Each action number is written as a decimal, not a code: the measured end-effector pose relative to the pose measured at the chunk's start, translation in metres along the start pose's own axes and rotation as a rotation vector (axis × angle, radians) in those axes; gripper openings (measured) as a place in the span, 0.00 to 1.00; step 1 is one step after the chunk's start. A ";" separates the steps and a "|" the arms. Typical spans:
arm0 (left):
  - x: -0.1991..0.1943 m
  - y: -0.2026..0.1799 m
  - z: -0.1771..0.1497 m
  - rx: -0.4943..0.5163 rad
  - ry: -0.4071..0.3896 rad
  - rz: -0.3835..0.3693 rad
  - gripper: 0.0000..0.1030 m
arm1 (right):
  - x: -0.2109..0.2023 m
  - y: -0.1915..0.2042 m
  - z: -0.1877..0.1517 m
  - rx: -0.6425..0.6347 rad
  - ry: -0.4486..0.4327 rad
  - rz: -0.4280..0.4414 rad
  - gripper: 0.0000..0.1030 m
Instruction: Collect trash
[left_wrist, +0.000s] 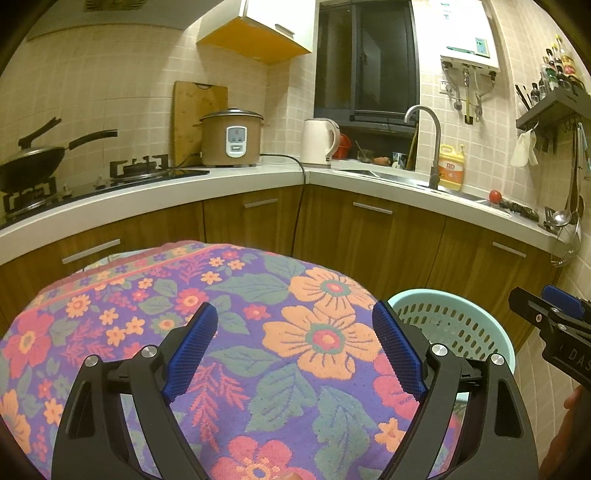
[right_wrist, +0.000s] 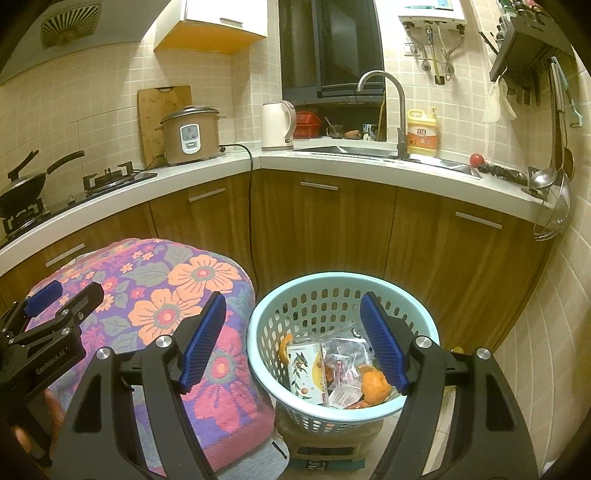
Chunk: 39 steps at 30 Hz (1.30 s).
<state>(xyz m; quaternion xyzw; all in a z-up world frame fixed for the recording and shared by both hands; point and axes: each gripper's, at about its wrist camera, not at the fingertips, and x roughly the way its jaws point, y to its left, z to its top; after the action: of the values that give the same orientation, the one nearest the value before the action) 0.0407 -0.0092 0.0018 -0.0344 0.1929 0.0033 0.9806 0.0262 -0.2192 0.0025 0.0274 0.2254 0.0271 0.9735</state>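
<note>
A light blue perforated basket (right_wrist: 258, 328) stands on the floor to the right of a table under a floral cloth (right_wrist: 162, 306). In it lie a small carton (right_wrist: 306, 373), clear plastic wrappers (right_wrist: 347, 350) and orange peel (right_wrist: 373, 386). My right gripper (right_wrist: 293, 314) is open and empty, above the basket's left rim. My left gripper (left_wrist: 294, 319) is open and empty above the floral cloth (left_wrist: 258, 332). The basket shows at the right of the left wrist view (left_wrist: 476, 332). The right gripper also shows there (left_wrist: 546, 314), and the left gripper shows in the right wrist view (right_wrist: 62, 291).
An L-shaped kitchen counter (right_wrist: 332, 166) with wooden cabinets runs behind. On it are a rice cooker (right_wrist: 188, 136), a kettle (right_wrist: 277, 125), a sink with tap (right_wrist: 384, 110), a yellow detergent bottle (right_wrist: 421, 134) and a wok on the stove (right_wrist: 26, 188). A cord (right_wrist: 251, 221) hangs down the cabinets.
</note>
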 end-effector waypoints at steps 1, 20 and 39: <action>0.000 0.000 0.000 0.001 0.000 0.001 0.81 | 0.000 0.000 0.000 -0.001 0.000 -0.001 0.69; 0.000 -0.001 0.000 0.000 0.001 0.002 0.83 | 0.001 -0.004 -0.003 -0.002 0.005 -0.002 0.69; 0.002 0.001 -0.002 0.003 0.007 -0.014 0.85 | -0.001 -0.003 -0.003 -0.001 0.004 -0.009 0.69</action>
<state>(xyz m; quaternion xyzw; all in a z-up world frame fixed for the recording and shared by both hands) 0.0417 -0.0081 -0.0013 -0.0342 0.1960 -0.0040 0.9800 0.0242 -0.2226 -0.0001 0.0257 0.2273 0.0229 0.9732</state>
